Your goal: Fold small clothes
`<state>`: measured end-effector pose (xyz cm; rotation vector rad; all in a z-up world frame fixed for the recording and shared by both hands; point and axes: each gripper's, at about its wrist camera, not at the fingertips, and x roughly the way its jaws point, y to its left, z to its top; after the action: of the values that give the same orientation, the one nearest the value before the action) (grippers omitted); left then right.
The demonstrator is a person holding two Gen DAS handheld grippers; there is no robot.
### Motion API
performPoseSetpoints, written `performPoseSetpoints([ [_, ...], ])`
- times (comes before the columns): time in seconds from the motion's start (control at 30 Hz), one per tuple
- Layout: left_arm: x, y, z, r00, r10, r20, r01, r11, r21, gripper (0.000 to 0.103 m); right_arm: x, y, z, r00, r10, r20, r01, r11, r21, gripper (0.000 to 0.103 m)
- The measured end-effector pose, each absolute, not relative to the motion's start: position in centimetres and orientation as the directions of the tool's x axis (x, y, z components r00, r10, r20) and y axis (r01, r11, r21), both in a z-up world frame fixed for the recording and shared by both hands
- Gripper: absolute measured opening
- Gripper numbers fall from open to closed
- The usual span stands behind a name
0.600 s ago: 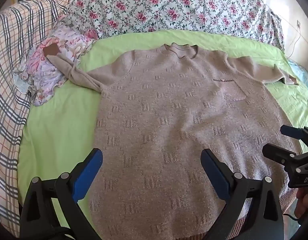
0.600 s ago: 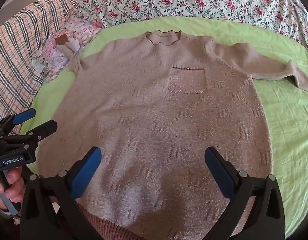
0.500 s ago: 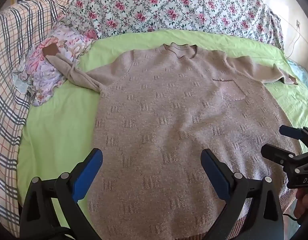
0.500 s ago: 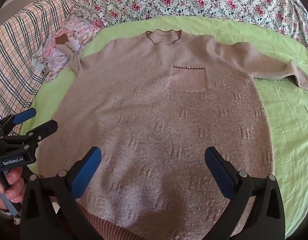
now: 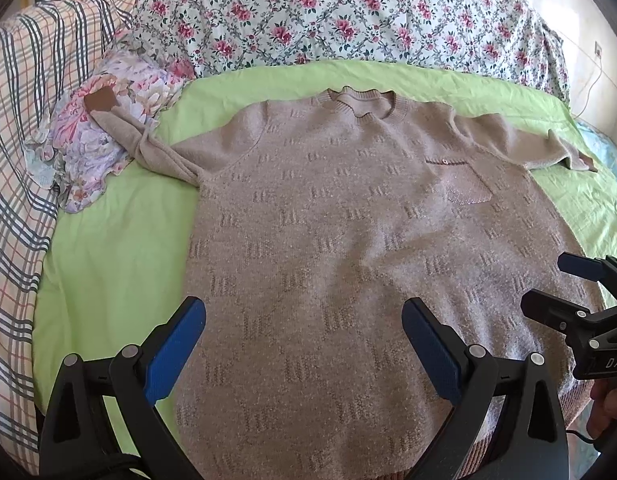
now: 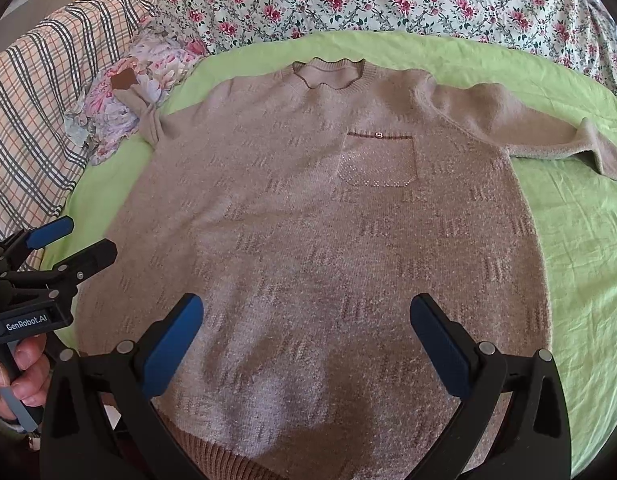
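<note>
A beige knit sweater (image 5: 348, 240) with a chest pocket (image 6: 376, 164) lies flat, front up, on a green sheet (image 5: 108, 248); it also fills the right wrist view (image 6: 308, 220). Its left sleeve (image 5: 148, 144) runs onto a floral cushion; its right sleeve (image 6: 528, 132) stretches out to the right. My left gripper (image 5: 304, 340) is open and empty above the lower left part of the sweater. My right gripper (image 6: 308, 336) is open and empty above the hem. Each gripper shows in the other's view, the right one (image 5: 556, 288) and the left one (image 6: 80, 240).
A floral cushion (image 5: 92, 140) lies at the left under the sleeve cuff. A plaid blanket (image 5: 20, 120) covers the left side. A rose-patterned cover (image 5: 348, 12) rises behind the sheet. A cable (image 5: 588, 88) hangs on the wall at the far right.
Both grippers have drifted very slightly; the sweater has not moved and both stay open.
</note>
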<state>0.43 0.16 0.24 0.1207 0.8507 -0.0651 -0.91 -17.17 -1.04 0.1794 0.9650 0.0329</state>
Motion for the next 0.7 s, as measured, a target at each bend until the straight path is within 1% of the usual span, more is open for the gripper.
performPoseSetpoints([
  [0.3,0.46,0.06,0.36,0.669,-0.021,-0.743,0.108,0.992,0.069,0.099,-1.0,-17.23,-0.61,0.576,0.087,-0.812,0.055,0.988,0.145,0.103],
  [0.43,0.48,0.0,0.31,0.666,-0.02,-0.746,0.108,0.992,0.07,0.099,-0.93,-17.47,-0.34,0.57,0.107,-0.815,0.058,0.984,0.17,0.103],
  [0.6,0.6,-0.23,0.21,0.639,0.017,-0.769,0.115,0.987,0.117,0.099,-0.9,-17.6,-0.21,0.56,0.111,-0.821,0.065,0.982,0.177,0.103],
  [0.7,0.77,-0.38,0.26,0.638,0.019,-0.77,0.117,0.986,0.121,0.099,-0.86,-17.66,-0.19,0.566,0.101,-0.818,0.064,0.984,0.166,0.103],
])
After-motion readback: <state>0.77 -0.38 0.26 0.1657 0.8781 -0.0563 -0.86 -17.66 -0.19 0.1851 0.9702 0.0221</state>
